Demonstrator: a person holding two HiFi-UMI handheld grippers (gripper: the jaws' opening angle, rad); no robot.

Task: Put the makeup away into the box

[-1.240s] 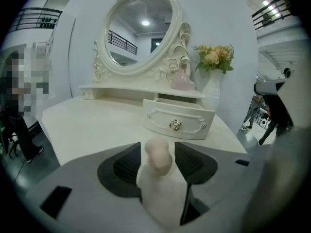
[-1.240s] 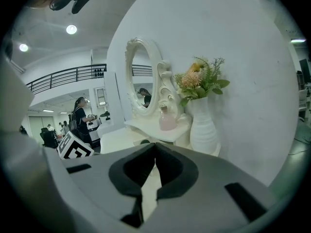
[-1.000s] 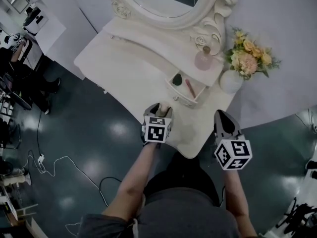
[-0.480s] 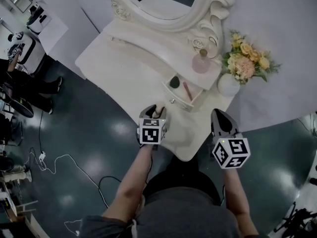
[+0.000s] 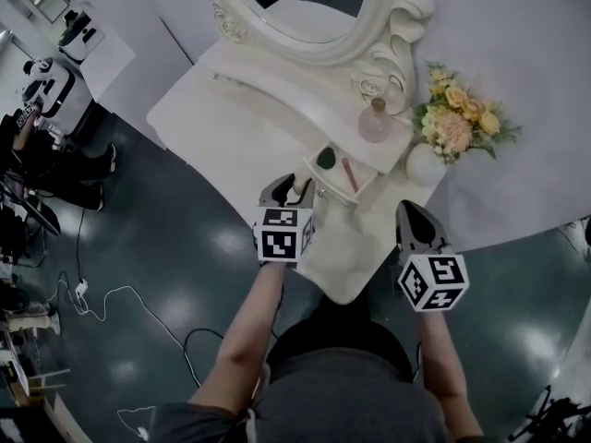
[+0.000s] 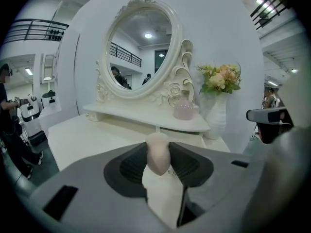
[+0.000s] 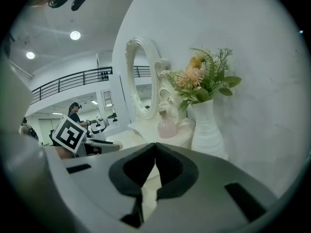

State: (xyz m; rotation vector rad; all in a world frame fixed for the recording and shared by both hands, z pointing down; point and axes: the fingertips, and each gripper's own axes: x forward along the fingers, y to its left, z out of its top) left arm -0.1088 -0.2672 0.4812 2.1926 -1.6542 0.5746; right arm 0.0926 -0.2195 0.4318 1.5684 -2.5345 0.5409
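**A:** Where is the makeup?

**B:** A pale, egg-shaped sponge [image 6: 158,152] is clamped between the left gripper's [image 5: 288,192] pads. It is raised above the near edge of the dressing table [image 5: 231,127]. From the head view it is barely a pale sliver between the jaws.

**A:** And the box?

**B:** The box [image 5: 340,192] stands open just beyond the sponge and to its right. Inside are a dark green piece [image 5: 325,159] and a pinkish stick [image 5: 350,174], both too small to identify. In the left gripper view the sponge and the gripper body hide nearly all of the box.

**A:** The right gripper?

**B:** The right gripper [image 5: 416,218] is off the table's right corner, its jaws pressed together with nothing between them.

**A:** Anything cut off?

**B:** The top of the mirror [image 5: 305,7] runs out of the head view. A pink bottle [image 5: 377,123] and a vase of flowers [image 5: 427,164] sit at the far right.
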